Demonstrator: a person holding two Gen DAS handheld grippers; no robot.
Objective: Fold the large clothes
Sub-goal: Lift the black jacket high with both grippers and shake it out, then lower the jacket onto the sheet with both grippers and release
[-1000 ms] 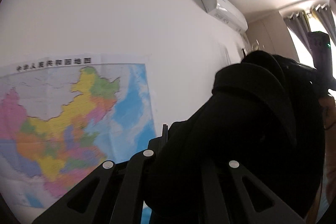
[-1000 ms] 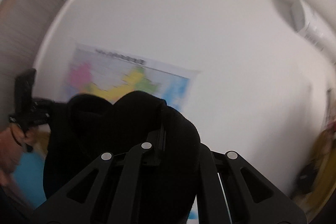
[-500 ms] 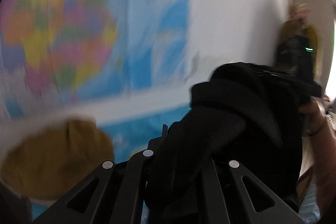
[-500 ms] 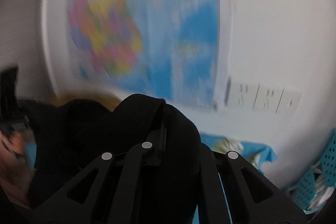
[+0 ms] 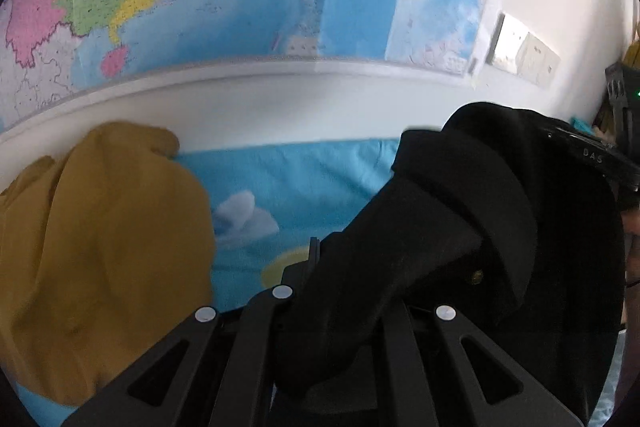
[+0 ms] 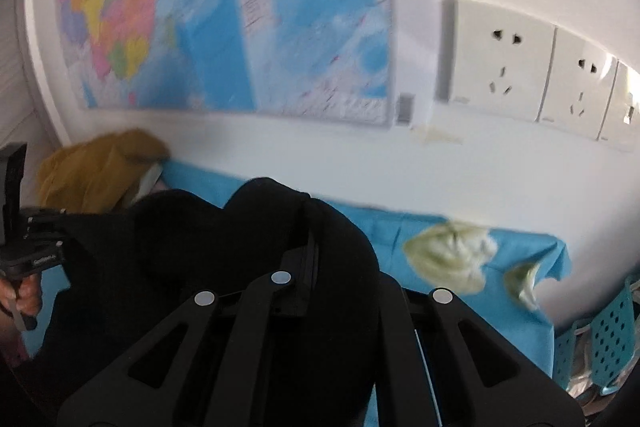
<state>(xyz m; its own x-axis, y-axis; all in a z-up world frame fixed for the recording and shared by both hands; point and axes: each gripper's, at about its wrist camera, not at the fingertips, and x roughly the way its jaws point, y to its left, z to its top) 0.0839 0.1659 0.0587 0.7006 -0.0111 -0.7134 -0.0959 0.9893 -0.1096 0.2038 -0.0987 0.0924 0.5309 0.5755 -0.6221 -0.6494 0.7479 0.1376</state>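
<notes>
Gripping a thick, matte black garment (image 5: 460,227) bunched in soft rolls, left gripper (image 5: 316,259) and right gripper (image 6: 308,247) fingers both clamping it, angling downward above a bed's sky-blue printed sheet (image 5: 288,171), beside a crumpled mustard cloth (image 5: 100,247), a perforated teal basket (image 6: 604,347) sitting at right.

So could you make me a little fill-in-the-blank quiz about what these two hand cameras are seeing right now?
1. Both the left gripper and the right gripper are shut on a ____ garment.
2. The bedsheet below is mainly ____.
3. A heap of ____-coloured clothing lies by the wall.
4. The poster on the wall above the bed is a ____.

Missing words: black; blue; mustard; map
</notes>
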